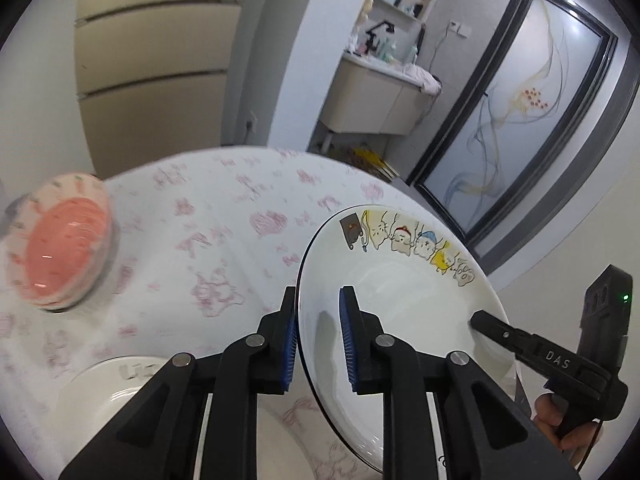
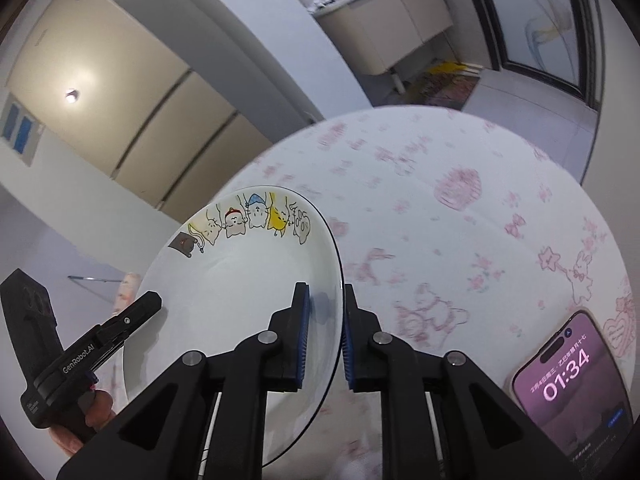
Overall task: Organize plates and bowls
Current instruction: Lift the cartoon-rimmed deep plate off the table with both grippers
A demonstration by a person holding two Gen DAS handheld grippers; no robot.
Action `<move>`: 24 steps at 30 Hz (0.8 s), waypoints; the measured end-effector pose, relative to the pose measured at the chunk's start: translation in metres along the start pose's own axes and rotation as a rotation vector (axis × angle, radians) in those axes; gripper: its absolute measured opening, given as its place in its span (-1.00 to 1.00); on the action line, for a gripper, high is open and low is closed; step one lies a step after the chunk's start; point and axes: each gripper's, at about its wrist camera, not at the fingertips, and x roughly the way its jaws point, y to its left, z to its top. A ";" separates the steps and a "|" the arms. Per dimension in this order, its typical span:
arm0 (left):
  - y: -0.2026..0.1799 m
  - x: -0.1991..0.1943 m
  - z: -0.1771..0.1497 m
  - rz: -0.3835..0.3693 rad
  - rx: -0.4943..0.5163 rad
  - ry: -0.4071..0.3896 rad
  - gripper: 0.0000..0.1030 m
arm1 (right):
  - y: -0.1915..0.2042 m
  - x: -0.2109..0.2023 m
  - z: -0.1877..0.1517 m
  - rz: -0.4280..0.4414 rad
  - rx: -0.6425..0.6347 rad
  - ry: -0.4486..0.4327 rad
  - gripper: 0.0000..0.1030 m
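A white deep plate with cartoon cats on its rim [image 1: 404, 280] is held tilted above the table between both grippers. My left gripper [image 1: 319, 344] is shut on its left rim, one finger on each side. My right gripper [image 2: 324, 340] is shut on its right rim; it also shows in the left wrist view [image 1: 480, 318], and the left gripper shows in the right wrist view [image 2: 154, 300]. The plate also shows in the right wrist view [image 2: 240, 288]. A stack of pink bowls [image 1: 60, 244] sits at the table's left. A white bowl [image 1: 116, 388] sits below my left gripper.
The round table [image 1: 224, 216] has a white cloth with pink prints. A phone showing 01:34 [image 2: 572, 376] lies on it at the right. Beyond the table are cabinets, a washbasin unit [image 1: 376, 96] and a glass door [image 1: 532, 108].
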 end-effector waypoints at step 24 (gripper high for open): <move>0.065 -0.227 -0.067 0.263 -0.127 -0.317 -0.59 | 0.169 -0.054 -0.050 0.294 -0.359 -0.013 -0.73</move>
